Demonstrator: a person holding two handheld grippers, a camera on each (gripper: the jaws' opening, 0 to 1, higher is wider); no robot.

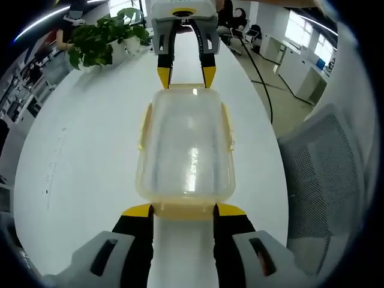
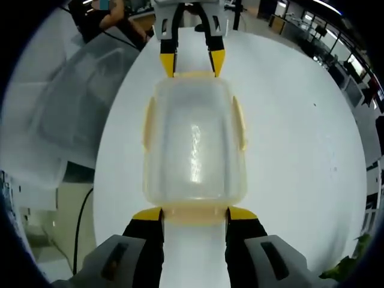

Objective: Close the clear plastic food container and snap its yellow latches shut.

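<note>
The clear plastic food container (image 1: 186, 150) lies lengthwise on the white table with its lid on. Pale yellow latches (image 1: 228, 123) run along its long sides. In the left gripper view, my left gripper (image 1: 184, 210) stands open, its yellow tips either side of the yellow latch (image 1: 183, 211) at the container's near end. The right gripper (image 1: 186, 77) faces me at the far end, open, tips at the container's edge. The right gripper view mirrors this: container (image 2: 193, 144), my right gripper (image 2: 195, 213) open around the near end latch (image 2: 193, 215), left gripper (image 2: 192, 63) opposite.
The white table (image 1: 84, 156) is long and rounded. A potted green plant (image 1: 102, 39) stands at its far left end. A grey mesh office chair (image 1: 327, 174) sits off the right edge. A black cable (image 1: 261, 78) runs over the floor. A seated person (image 2: 111, 18) is beyond the table.
</note>
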